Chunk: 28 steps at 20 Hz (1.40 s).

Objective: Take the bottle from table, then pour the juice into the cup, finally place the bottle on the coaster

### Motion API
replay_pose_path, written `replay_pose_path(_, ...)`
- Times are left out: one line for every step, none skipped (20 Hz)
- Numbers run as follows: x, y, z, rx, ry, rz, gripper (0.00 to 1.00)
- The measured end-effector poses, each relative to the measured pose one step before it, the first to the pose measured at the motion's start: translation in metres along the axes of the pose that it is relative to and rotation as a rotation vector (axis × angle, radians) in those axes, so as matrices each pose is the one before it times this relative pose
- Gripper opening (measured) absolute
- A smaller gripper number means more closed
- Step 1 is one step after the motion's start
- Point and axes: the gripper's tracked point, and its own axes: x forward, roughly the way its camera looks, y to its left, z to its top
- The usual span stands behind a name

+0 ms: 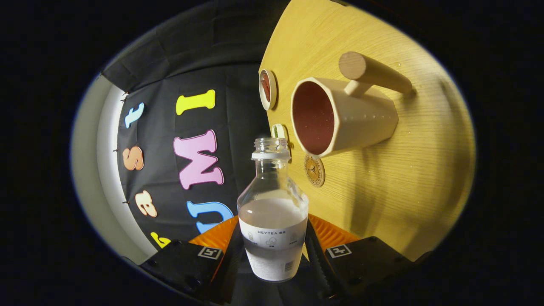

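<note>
My gripper (pixel 272 244) is shut on a clear bottle (pixel 273 221), with both fingers pressing on its lower, labelled part. The bottle has no cap and holds white liquid to about half its height. Its open mouth (pixel 270 146) points away from me and sits close beside the rim of the cup (pixel 340 117). The cup is beige with a reddish-brown inside and a round wooden handle (pixel 374 72). It stands on the wooden table (pixel 403 178), which the rolled view shows as a wall beside the bottle. A round tan coaster (pixel 314 171) lies on the table next to the cup's base.
A small round white-rimmed dish (pixel 267 89) with a reddish inside lies on the table beyond the cup. A small green and white piece (pixel 279 129) shows just behind the bottle's mouth. The black cloth wall hangs past the table's edge.
</note>
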Motion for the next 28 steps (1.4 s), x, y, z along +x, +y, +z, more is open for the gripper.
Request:
replay_pose_path(0.00018, 0.00013, 0.00178, 0.01496, -0.00572, 0.00228, 0.74)
replay_pose_path(-0.00054, 0.00123, 0.00067, 0.01667, -0.00603, 0.00325, 0.74)
replay_pose_path(0.00077, 0.00036, 0.00127, 0.01825, -0.00497, 0.00264, 0.74)
replay_pose_path(-0.00086, 0.00322, 0.00055, 0.01875, -0.00306, 0.00294, 0.74)
replay_pose_path(0.00015, 0.00010, 0.00088, 0.01259, -0.00236, -0.00180, 0.74)
replay_pose_path(0.00002, 0.00007, 0.00081, 0.00910, 0.00014, -0.00145, 0.74)
replay_pose_path(0.00034, 0.00031, 0.00026, 0.00670, -0.00072, -0.00055, 0.74)
replay_pose_path(-0.00034, 0.00111, 0.00120, 0.00654, -0.00172, 0.00013, 0.74)
replay_pose_path(0.00020, 0.00132, 0.00022, 0.00936, -0.00196, 0.00207, 0.74)
replay_pose_path(-0.00042, 0.00151, 0.00044, 0.01271, -0.00241, 0.00146, 0.74)
replay_pose_path(0.00070, 0.00215, 0.00082, 0.01528, -0.00359, 0.00438, 0.74)
replay_pose_path(0.00052, 0.00207, 0.00047, 0.01592, -0.00569, 0.00311, 0.74)
replay_pose_path(0.00181, 0.00084, 0.00081, 0.01236, -0.00534, 0.00201, 0.74)
replay_pose_path(0.00037, -0.00015, 0.00009, 0.00798, -0.00401, -0.00031, 0.74)
replay_pose_path(0.00049, 0.00062, -0.00066, 0.00776, -0.00360, -0.00096, 0.74)
replay_pose_path(0.00082, 0.00143, -0.00031, 0.01018, -0.00298, 0.00047, 0.74)
replay_pose_path(0.00063, 0.00123, -0.00060, 0.01136, -0.00093, 0.00022, 0.74)
replay_pose_path(0.00034, 0.00120, -0.00140, 0.01083, -0.00119, 0.00043, 0.74)
replay_pose_path(0.00088, 0.00058, -0.00020, 0.00912, -0.00059, -0.00046, 0.74)
replay_pose_path(0.00045, 0.00106, -0.00100, 0.00672, 0.00032, -0.00131, 0.74)
replay_pose_path(0.00007, 0.00134, -0.00131, 0.00588, 0.00194, -0.00058, 0.74)
replay_pose_path(-0.00043, 0.00183, -0.00160, 0.00756, 0.00210, -0.00038, 0.74)
replay_pose_path(0.00047, 0.00155, -0.00094, 0.00845, 0.00248, 0.00141, 0.74)
replay_pose_path(-0.00026, 0.00201, -0.00091, 0.00732, 0.00183, 0.00190, 0.74)
replay_pose_path(-0.00012, 0.00127, -0.00041, 0.00543, 0.00100, -0.00039, 0.74)
replay_pose_path(-0.00049, 0.00104, -0.00001, 0.00574, 0.00015, -0.00111, 0.74)
replay_pose_path(-0.00017, 0.00094, 0.00000, 0.00920, 0.00061, -0.00152, 0.74)
replay_pose_path(-0.00028, 0.00120, -0.00030, 0.01060, -0.00013, 0.00022, 0.74)
